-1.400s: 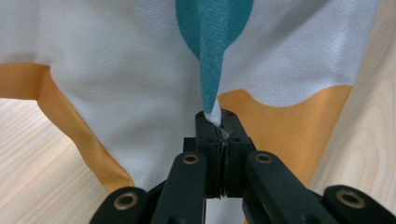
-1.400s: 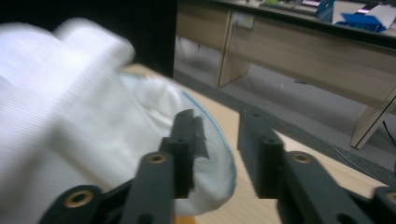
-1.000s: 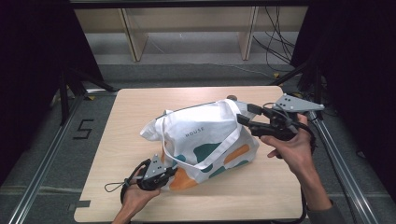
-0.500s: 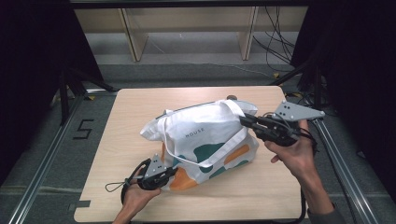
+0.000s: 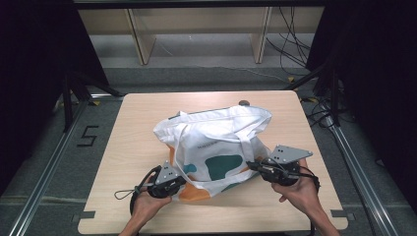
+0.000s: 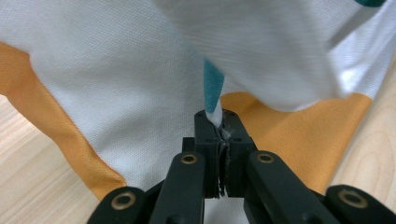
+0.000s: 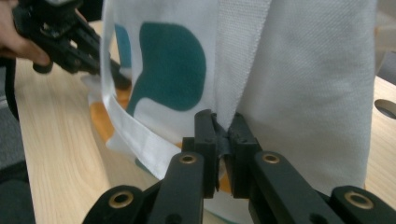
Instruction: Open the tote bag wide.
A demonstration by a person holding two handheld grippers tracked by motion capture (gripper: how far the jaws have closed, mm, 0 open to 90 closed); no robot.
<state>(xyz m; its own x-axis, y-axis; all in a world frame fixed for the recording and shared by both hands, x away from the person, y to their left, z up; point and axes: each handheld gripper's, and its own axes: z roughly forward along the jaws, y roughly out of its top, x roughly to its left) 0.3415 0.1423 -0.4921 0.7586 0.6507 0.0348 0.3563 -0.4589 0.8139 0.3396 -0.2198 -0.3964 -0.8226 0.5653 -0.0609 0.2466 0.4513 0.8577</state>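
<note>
A white tote bag (image 5: 216, 142) with teal and orange patches lies in the middle of the wooden table (image 5: 133, 128), slumped, its straps loose across the front. At the bag's near left corner the left gripper (image 5: 173, 183) lies low on the table, held in the left hand (image 5: 145, 206); its jaws are pinched tight on a fold of the bag's cloth. At the bag's near right corner the right gripper (image 5: 252, 166), in the right hand (image 5: 300, 191), is clamped on the bag's fabric too. Bare tabletop borders the bag on every side, and a small dark round thing (image 5: 243, 103) sits just behind it.
</note>
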